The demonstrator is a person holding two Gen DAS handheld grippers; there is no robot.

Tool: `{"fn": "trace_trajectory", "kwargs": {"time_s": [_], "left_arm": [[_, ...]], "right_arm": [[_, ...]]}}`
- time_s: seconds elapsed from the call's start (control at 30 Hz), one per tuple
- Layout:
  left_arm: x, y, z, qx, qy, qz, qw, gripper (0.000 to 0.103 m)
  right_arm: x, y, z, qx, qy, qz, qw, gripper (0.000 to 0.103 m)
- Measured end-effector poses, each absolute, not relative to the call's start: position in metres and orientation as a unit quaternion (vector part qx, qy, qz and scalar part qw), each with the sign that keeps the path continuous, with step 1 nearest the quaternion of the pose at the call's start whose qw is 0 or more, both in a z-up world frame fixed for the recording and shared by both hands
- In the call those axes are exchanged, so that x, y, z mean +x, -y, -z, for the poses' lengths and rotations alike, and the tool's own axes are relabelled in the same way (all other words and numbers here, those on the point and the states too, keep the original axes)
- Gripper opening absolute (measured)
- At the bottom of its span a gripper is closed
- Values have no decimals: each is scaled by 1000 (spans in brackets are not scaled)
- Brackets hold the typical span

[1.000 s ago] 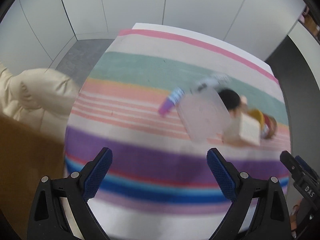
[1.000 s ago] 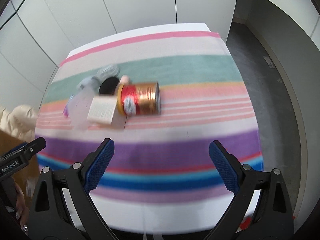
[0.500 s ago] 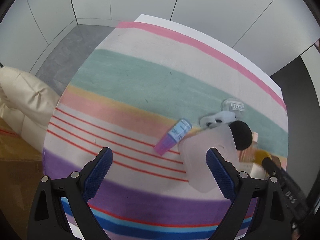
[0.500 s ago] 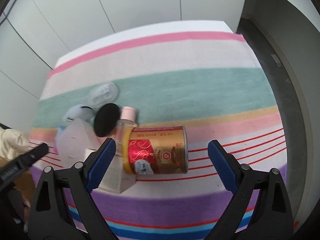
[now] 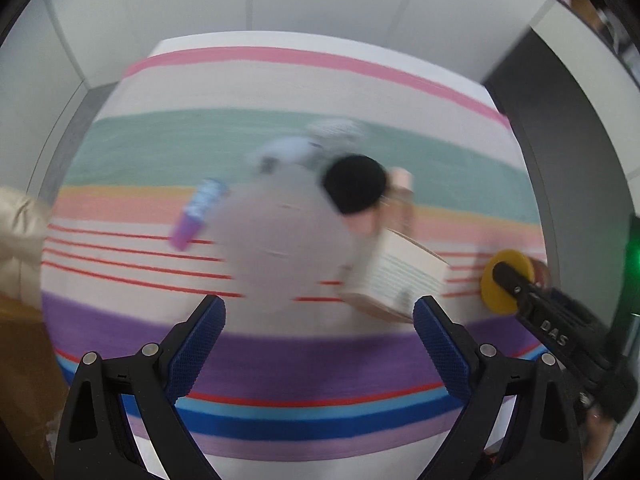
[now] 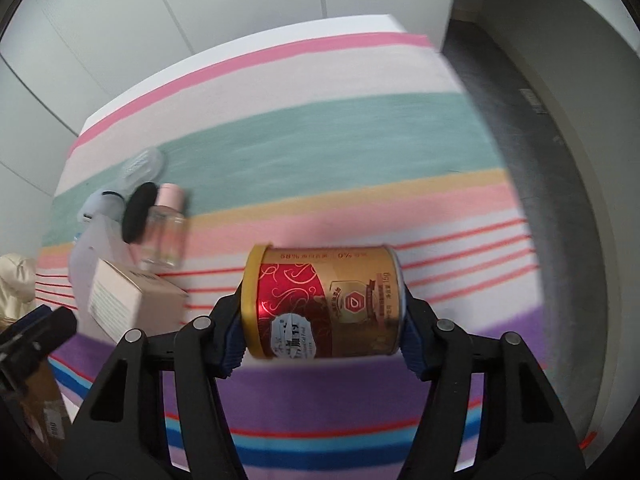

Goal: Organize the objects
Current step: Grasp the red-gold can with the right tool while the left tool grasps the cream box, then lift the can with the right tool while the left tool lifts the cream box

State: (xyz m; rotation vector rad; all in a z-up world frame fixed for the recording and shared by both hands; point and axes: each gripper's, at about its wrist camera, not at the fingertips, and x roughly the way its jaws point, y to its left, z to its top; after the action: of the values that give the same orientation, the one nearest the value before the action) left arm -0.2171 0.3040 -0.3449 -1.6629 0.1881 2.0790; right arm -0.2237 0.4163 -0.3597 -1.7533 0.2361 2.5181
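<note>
Left gripper point(image 5: 318, 330) gapes wide, empty, below the blurred clutter at twelve o'clock. Right gripper point(image 6: 320, 336) clamps the sideways tin point(image 6: 322, 300) by its ends; I'd lift level, clearing the box point(image 6: 134, 304) at nine o'clock

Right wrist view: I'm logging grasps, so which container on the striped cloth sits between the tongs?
The red and gold can, lying on its side, yellow lid leftward, is gripped end to end by the right tongs. The pink-capped clear bottle lies untouched.
</note>
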Motion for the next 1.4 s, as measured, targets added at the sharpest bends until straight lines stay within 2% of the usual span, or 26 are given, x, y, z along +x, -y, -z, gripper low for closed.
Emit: {"fn": "trace_trajectory", "kwargs": {"time_s": [0.27, 0.3, 0.33, 0.57, 0.87, 0.97, 1.2, 1.4], "left_arm": [[-200, -360, 360, -599, -109, -751, 254, 94], [-198, -363, 360, -593, -113, -754, 260, 79], [-198, -368, 362, -587, -123, -756, 264, 54], [-192, -385, 356, -559, -153, -775, 254, 54], [-197, -365, 333, -564, -137, -781, 232, 54], [-199, -352, 322, -569, -108, -781, 235, 54], [-200, -312, 274, -553, -95, -799, 215, 54], [-194, -285, 198, -510, -90, -831, 203, 54]], "right_arm": [[-201, -441, 348, -565, -63, -821, 49, 64], [-201, -443, 347, -565, -61, -821, 50, 64], [-200, -444, 347, -565, -60, -822, 50, 64], [-196, -438, 345, -561, -39, -826, 39, 64], [-195, -423, 333, -564, -17, -825, 14, 64], [-195, -418, 323, -567, -10, -824, 11, 64], [-191, -405, 280, -554, 3, -833, 2, 64], [-181, -389, 220, -520, 30, -853, -6, 64]]}}
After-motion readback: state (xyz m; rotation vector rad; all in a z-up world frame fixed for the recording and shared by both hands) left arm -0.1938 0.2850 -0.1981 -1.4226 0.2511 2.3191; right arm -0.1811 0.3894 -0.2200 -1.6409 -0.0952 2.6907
